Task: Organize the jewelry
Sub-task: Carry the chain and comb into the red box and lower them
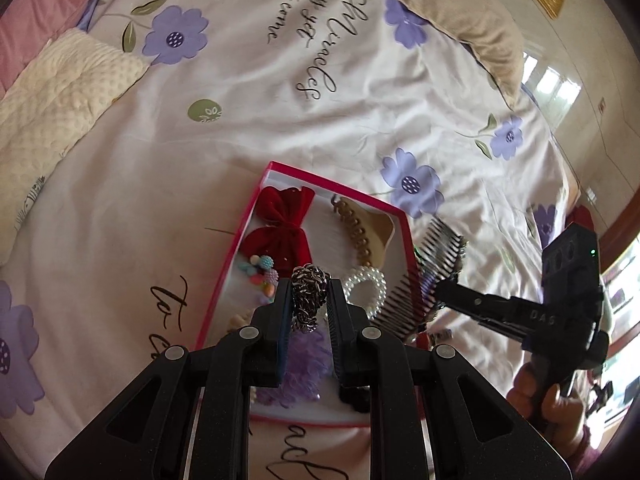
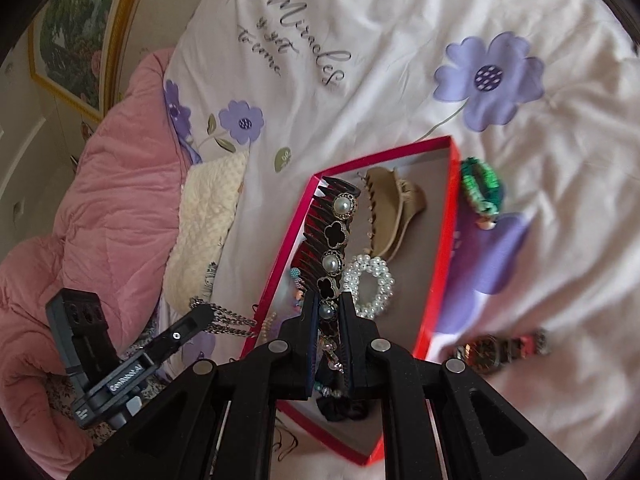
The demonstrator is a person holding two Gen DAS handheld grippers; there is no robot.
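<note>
A red-rimmed box point(image 1: 236, 240) lies on the bed and also shows in the right wrist view point(image 2: 440, 264). It holds a red velvet bow point(image 1: 282, 228), a beige hair claw point(image 1: 368, 236), a pearl scrunchie point(image 1: 366, 288), coloured beads and a purple fluffy piece point(image 1: 304, 364). My left gripper point(image 1: 310, 292) is shut on a silver chain point(image 1: 308, 296) above the box. My right gripper point(image 2: 328, 312) is shut on a black hair comb with pearls point(image 2: 334, 236), held over the box. That comb shows in the left wrist view point(image 1: 424, 276) at the box's right edge.
A green bracelet point(image 2: 480, 186) and a wristwatch point(image 2: 488, 354) lie on the floral sheet right of the box. A pink quilt point(image 2: 100, 208) and a cream pillow point(image 1: 52, 120) lie to the left. A beige pillow point(image 1: 460, 20) lies at the back.
</note>
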